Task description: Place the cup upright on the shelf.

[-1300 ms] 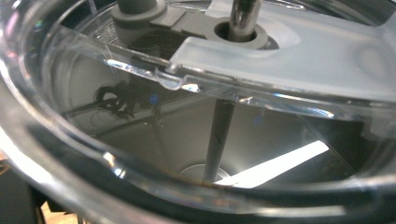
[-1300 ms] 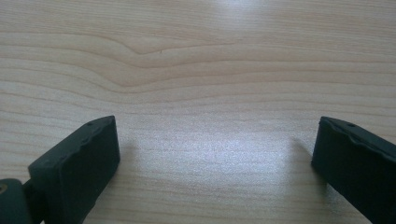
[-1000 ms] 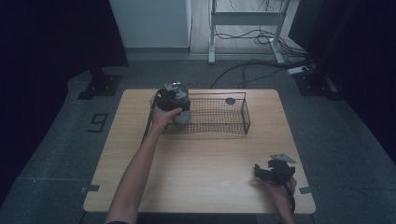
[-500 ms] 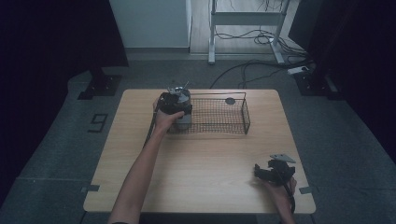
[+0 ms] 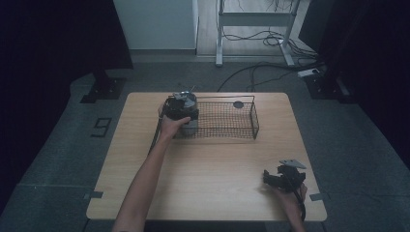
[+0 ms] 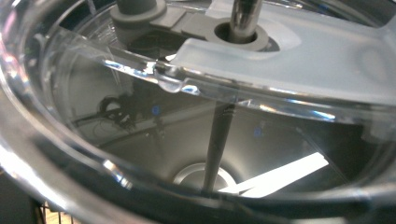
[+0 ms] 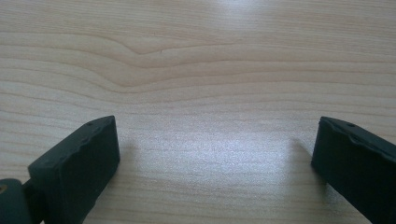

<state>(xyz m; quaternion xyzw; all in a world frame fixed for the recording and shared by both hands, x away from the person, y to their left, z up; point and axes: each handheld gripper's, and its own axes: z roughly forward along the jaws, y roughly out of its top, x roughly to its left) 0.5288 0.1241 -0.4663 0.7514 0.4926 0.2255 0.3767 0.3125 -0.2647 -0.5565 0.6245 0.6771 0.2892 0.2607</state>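
- The left hand (image 5: pixel 170 126) reaches forward over the wooden table (image 5: pixel 145 193) and holds the left gripper (image 5: pixel 178 110) at the left end of a black wire basket (image 5: pixel 227 121).
- A clear round container with a grey lid part (image 5: pixel 185 100) sits right at that gripper, at the basket's left end; whether it rests inside the basket or on its edge cannot be told from the high view.
- In the left gripper view the same container (image 6: pixel 196 140) is pressed close to the lens: a transparent curved wall, a pale plastic lid (image 6: pixel 289 51) on top, and a thin metal shaft (image 6: pixel 217 140) running down to a round base. The jaws are hidden here, so I cannot tell if they are apart or clamped.
- Farther right, a small dark round object (image 5: pixel 238 104) lies at the basket's far side.
- Near the table's right front corner, the right hand (image 5: pixel 292 198) holds the right gripper (image 5: pixel 283 176) low over bare wood, well apart from the basket.
- In the right gripper view its two black jaws stand wide apart with nothing between them.
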